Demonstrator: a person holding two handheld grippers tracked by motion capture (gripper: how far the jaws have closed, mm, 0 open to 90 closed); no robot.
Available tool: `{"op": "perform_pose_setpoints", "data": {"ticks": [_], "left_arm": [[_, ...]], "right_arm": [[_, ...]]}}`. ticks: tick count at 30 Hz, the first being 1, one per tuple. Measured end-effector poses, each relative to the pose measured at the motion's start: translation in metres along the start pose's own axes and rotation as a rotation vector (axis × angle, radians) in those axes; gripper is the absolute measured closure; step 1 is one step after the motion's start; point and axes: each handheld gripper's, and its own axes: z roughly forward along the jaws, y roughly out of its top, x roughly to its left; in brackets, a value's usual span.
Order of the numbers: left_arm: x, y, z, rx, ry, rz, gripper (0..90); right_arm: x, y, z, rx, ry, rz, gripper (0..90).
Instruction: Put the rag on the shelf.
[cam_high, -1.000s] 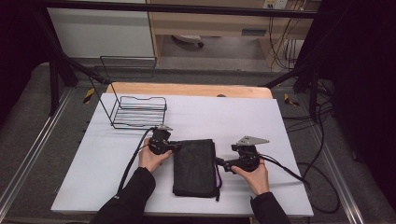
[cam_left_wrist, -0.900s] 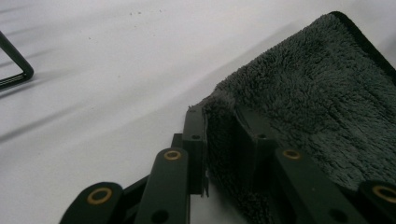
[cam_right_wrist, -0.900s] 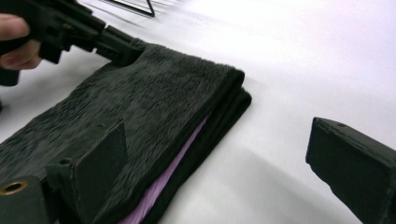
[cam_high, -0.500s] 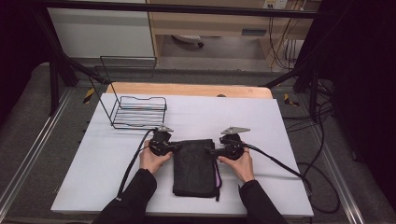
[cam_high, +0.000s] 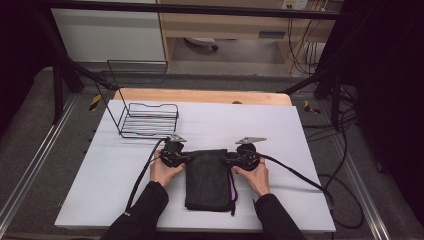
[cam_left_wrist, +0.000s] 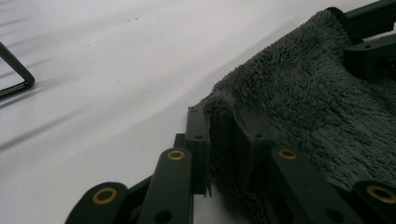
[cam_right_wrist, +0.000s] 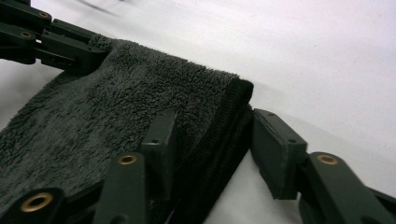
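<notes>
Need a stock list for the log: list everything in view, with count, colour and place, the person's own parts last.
Folded fleecy towel: one, dark grey, near middle of the table, with a purple strip at its right edge.
Wire rack: one, black, far left of the table.
Table sheet: one, white, over a wooden top.
Second wire frame: one, black, on the floor beyond the table.
Left gripper: one, black, shut on the towel's far left corner.
Right gripper: one, black, jaws just been closing around the towel's far right corner, one pad still clear.
Hands: two, in black sleeves, holding the grippers.
</notes>
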Motion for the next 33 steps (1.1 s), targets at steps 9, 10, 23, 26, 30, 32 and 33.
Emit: {"op": "perform_pose_setpoints", "data": {"ticks": [9, 10, 23, 26, 30, 32, 33], "left_arm": [[0.000, 0.000, 0.000, -0.006, -0.004, -0.025, 78.0], [0.000, 0.001, 0.000, -0.005, -0.005, -0.025, 78.4], [0.003, 0.003, -0.010, -0.024, -0.030, -0.046, 80.7], [0.002, 0.004, -0.016, -0.051, -0.039, -0.045, 80.8], [-0.002, 0.005, -0.024, -0.076, -0.042, -0.030, 80.8], [-0.004, 0.005, -0.027, -0.087, -0.041, -0.024, 80.9], [-0.004, 0.005, -0.028, -0.091, -0.043, -0.023, 80.9]], "right_arm": [[-0.002, 0.003, 0.002, 0.033, 0.056, 0.074, 69.8], [-0.003, 0.003, 0.002, 0.035, 0.063, 0.083, 71.9], [0.001, 0.005, -0.006, -0.005, 0.078, 0.119, 77.6], [0.003, 0.005, -0.009, -0.024, 0.077, 0.114, 77.7], [0.008, 0.006, -0.015, -0.049, 0.074, 0.100, 77.8], [0.010, 0.007, -0.018, -0.061, 0.075, 0.096, 77.8], [0.011, 0.007, -0.019, -0.065, 0.079, 0.095, 77.7]]}}
